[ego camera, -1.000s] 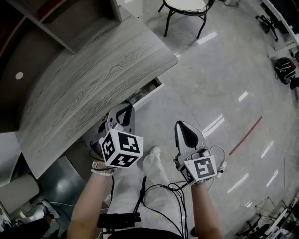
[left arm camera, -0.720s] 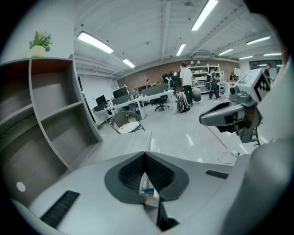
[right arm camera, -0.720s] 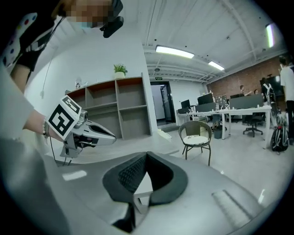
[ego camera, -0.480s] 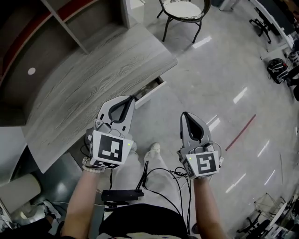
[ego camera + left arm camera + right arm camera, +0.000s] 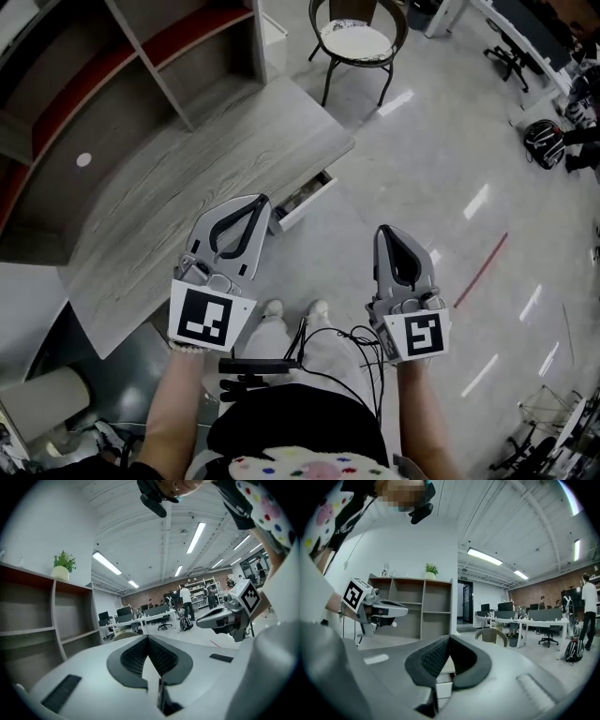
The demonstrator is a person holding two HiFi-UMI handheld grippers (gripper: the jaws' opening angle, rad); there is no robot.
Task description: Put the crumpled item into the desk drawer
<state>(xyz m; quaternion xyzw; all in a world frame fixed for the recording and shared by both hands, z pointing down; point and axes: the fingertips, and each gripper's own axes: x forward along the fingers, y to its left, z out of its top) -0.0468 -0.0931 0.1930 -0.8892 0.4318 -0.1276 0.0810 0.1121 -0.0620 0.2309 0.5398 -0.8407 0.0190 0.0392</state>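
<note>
The grey wood desk [image 5: 178, 187] lies at the left in the head view. Its white drawer [image 5: 307, 195] stands a little way out at the desk's front corner; I cannot make out what is inside, and no crumpled item shows anywhere. My left gripper [image 5: 260, 201] hangs in the air near the drawer, well above it, shut with nothing between its jaws. My right gripper [image 5: 385, 231] is held beside it over the floor, also shut and empty. In the left gripper view the shut left gripper [image 5: 148, 637] points level into the room; the right gripper [image 5: 450, 637] likewise.
A round chair [image 5: 361, 39] stands beyond the desk. An open shelf unit [image 5: 141, 66] rises behind the desk. Cables [image 5: 323, 342] hang at the person's waist above the shoes [image 5: 295, 309]. A red line [image 5: 483, 270] marks the glossy floor. Office desks [image 5: 525, 616] and people are far off.
Both grippers have risen toward the head camera and levelled out. The desk and drawer now look farther below, and the drawer stays slightly out.
</note>
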